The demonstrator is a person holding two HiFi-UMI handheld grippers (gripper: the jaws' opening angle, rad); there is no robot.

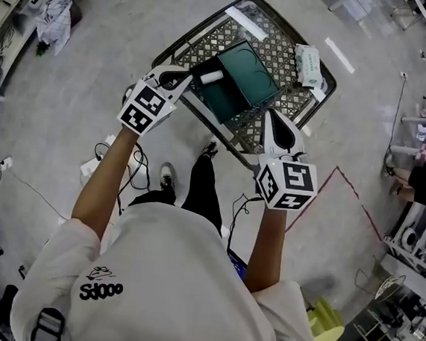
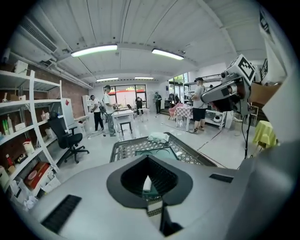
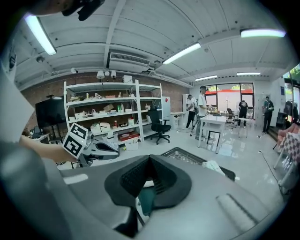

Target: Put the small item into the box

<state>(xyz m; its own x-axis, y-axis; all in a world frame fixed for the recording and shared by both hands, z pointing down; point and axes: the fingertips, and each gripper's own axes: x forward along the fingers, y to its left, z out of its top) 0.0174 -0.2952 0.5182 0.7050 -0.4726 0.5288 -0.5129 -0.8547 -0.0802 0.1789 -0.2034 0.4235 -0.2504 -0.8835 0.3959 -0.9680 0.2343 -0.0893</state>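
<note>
Nearest, left tongs (image 1: 192,78) and right tongs (image 1: 269,116), each pressed together and empty, held above the near side of the bench (image 1: 283,51); item (image 1: 211,76), small and white, just past the end of the left tongs at the left edge of the open green box (image 1: 244,75), inside or on the rim not discernible; box flat on the lattice top; white packet (image 1: 309,65) at the far right corner
</note>
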